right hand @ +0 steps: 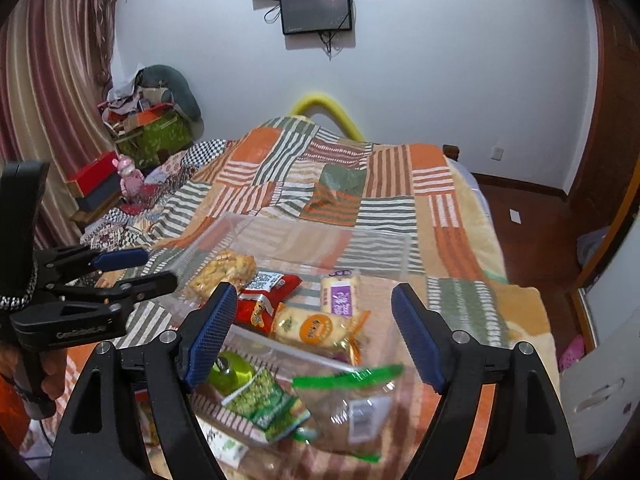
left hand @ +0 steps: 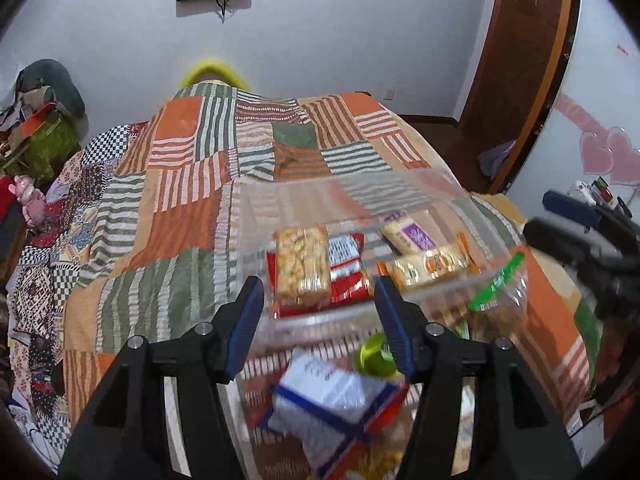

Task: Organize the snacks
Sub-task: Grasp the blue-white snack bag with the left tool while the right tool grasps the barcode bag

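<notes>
White walls close the room behind a bed [right hand: 472, 240] that carries everything, covered with a patchwork quilt [left hand: 192, 184] of orange, green and white striped squares, soft and a little wrinkled. On the wall hangs a dark flat screen [right hand: 316, 8]; a striped curtain [right hand: 52, 80] falls at one side.

Ahead of the left gripper [left hand: 320, 320] jaws, which stand open and hold nothing, a clear plastic bin [left hand: 332, 192] with thin glossy walls rests on the quilt. Inside it lie a puffed-rice bar [left hand: 302, 266] in clear wrap, a shiny red packet [left hand: 348, 276] under it, and two pale wrapped cakes [left hand: 428, 266].

Between and below the right gripper [right hand: 316, 332] jaws, also open and empty, lie a green pea packet [right hand: 264, 400], a clear bag with a green strip [right hand: 352, 400] and a round green lid [right hand: 232, 370], all outside the bin. Below the left jaws sits a blurred white-blue packet [left hand: 332, 396].
</notes>
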Available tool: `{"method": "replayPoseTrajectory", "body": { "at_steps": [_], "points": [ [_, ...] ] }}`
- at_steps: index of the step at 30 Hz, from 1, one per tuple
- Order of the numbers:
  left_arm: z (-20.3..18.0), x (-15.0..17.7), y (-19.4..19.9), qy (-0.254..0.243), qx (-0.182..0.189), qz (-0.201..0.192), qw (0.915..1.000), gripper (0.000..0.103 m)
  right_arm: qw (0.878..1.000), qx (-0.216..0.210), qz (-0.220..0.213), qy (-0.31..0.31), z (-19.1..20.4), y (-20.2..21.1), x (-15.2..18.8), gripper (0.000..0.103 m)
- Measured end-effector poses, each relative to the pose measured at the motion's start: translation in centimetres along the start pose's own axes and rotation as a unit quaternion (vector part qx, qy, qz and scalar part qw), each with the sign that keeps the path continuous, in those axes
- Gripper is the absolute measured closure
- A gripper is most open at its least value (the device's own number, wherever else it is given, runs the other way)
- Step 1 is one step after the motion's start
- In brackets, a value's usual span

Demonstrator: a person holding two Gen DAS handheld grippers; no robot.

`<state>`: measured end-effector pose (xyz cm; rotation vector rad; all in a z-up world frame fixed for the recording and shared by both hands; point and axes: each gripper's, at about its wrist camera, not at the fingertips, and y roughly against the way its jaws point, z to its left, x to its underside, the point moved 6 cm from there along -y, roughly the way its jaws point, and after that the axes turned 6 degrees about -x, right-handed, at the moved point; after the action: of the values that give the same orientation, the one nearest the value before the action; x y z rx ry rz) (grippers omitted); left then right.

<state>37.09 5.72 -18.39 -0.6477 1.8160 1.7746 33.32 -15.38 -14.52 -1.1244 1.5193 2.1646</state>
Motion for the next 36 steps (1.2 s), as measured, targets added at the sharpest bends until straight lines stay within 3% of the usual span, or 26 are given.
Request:
{"method": "replayPoseTrajectory", "body": {
  "at_steps": [7,21,25,32,36],
  "points": [
    [-0.3,3.9,1.5,-0.012,-0.010,0.016,0.9997,0.039,1.000,0.013,0.000,-0.011,-1.2,2.0,1.7,0.024],
    [-0.7,10.7,0.9,0.007,-0.005,0.065,0.9978,0.031,0.998,0.020,0.050,-0.043,-3.0,2.6,7.4,0.024],
    [-0.7,11.5,0.2,0.002,-0.028,0.066,0.9974,0.025,0.996,0.012,0.070,-0.060,-3.2,1.8,8.9,0.024],
    [-0.5,11.3,-1.7,0.006,-0.050,0.067,0.9965,0.024,0.994,0.006,0.086,-0.070,-3.3,0.9,10.1,0.024],
    [-0.2,10.9,-2.5,0.016,-0.046,0.059,0.9970,0.024,0.993,0.004,0.091,-0.070,-3.2,0.1,10.3,0.024]
  ]
}}
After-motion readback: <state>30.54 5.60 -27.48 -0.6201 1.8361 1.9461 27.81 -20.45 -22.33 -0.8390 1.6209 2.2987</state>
